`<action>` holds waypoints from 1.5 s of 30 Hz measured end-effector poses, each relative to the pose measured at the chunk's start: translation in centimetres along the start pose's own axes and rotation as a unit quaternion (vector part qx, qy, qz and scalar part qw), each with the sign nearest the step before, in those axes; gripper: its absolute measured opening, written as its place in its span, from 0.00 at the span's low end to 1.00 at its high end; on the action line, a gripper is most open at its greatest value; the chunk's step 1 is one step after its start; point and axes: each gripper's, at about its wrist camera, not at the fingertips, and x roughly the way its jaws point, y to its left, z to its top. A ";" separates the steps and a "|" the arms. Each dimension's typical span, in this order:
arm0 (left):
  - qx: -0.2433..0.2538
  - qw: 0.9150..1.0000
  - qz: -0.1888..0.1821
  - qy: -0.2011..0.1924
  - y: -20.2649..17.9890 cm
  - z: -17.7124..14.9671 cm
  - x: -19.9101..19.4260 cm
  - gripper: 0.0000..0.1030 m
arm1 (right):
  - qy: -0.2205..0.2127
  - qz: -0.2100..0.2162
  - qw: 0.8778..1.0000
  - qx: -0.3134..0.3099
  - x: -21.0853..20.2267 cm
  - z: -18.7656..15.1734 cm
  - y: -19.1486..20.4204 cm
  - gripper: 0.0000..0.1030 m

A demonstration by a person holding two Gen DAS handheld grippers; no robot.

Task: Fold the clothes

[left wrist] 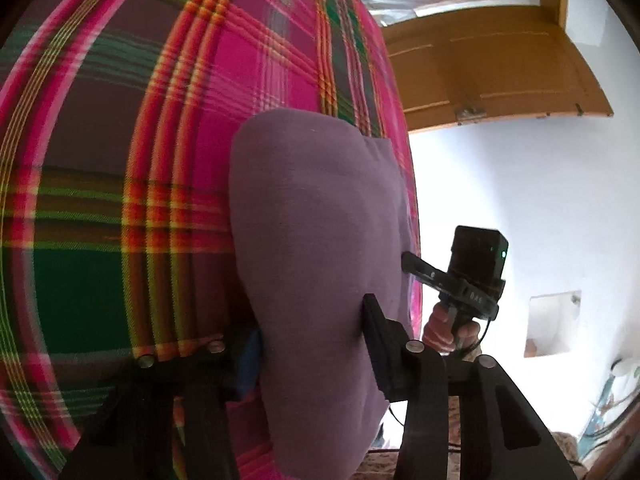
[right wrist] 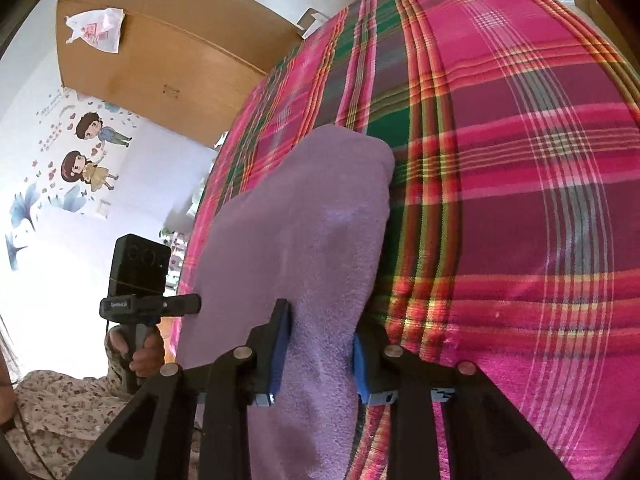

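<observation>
Here, purple cloth [right wrist: 316, 248] pinched in right tongs [right wrist: 320, 344], left tongs [left wrist: 316, 332]

I see a home bedroom, plaid bedspread [right wrist: 500, 160], cartoon couple wall stickers [right wrist: 86, 152], wooden door [left wrist: 492, 68], white walls [left wrist: 520, 208]

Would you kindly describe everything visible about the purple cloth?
The purple cloth is a plain mauve, soft, slightly fuzzy fabric, folded into a thick rounded bundle. It lies on the pink plaid sheet, near its edge. The left hand-held gripper and the right hand-held gripper each have a part of it between their fingers, pads pressing the fabric.
</observation>
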 end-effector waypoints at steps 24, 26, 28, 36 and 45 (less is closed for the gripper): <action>0.072 0.995 0.046 -0.051 -4.1 -0.5 0.5 0.40 | -0.091 -0.089 0.991 -0.034 1.0 -0.9 5.4 0.19; 0.076 0.995 0.036 -0.055 -4.4 -0.5 0.3 0.40 | -0.097 -0.085 0.991 -0.035 0.9 -0.8 5.9 0.18; 0.080 0.994 0.033 -0.062 -4.8 -0.4 0.0 0.40 | -0.099 -0.085 0.991 -0.038 1.0 -0.7 6.7 0.18; 0.088 0.991 0.036 -0.091 -5.3 0.9 -1.7 0.40 | -0.097 -0.076 0.991 -0.051 3.0 1.1 8.8 0.18; 0.069 0.989 0.045 -0.125 -3.0 3.1 -5.3 0.40 | -0.087 -0.061 0.992 -0.066 6.4 4.4 11.3 0.18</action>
